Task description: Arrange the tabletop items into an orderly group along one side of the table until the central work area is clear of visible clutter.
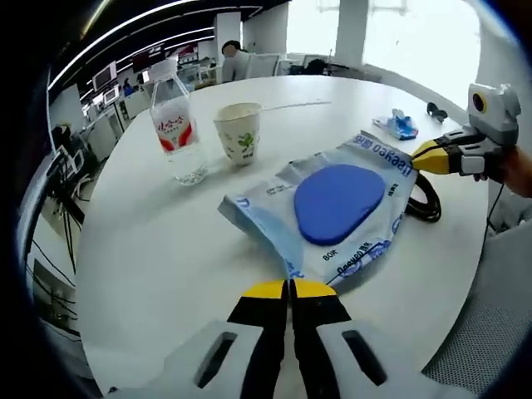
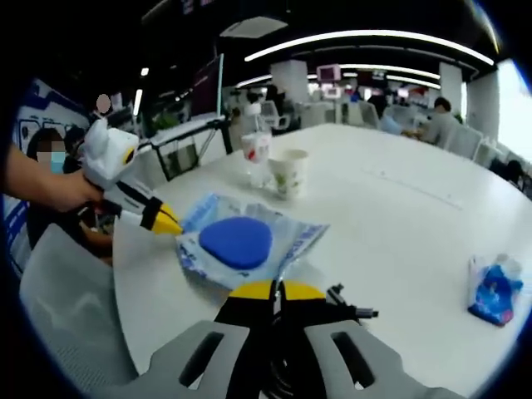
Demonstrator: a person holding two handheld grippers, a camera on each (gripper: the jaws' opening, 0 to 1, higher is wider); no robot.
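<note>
Both tongs (image 1: 290, 287) (image 2: 277, 288) closed — gripping bag (image 1: 332, 208).

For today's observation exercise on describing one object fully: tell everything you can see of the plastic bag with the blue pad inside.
The plastic bag is a clear, crinkled pouch with blue printed lettering, holding a flat, rounded blue pad. It lies flat on the white table, near the edge, in front of a paper cup and water bottle. Both tongs pinch it at opposite edges: the left tongs shut on one corner, the right tongs on the far side. A black cable lies beside it.
</note>
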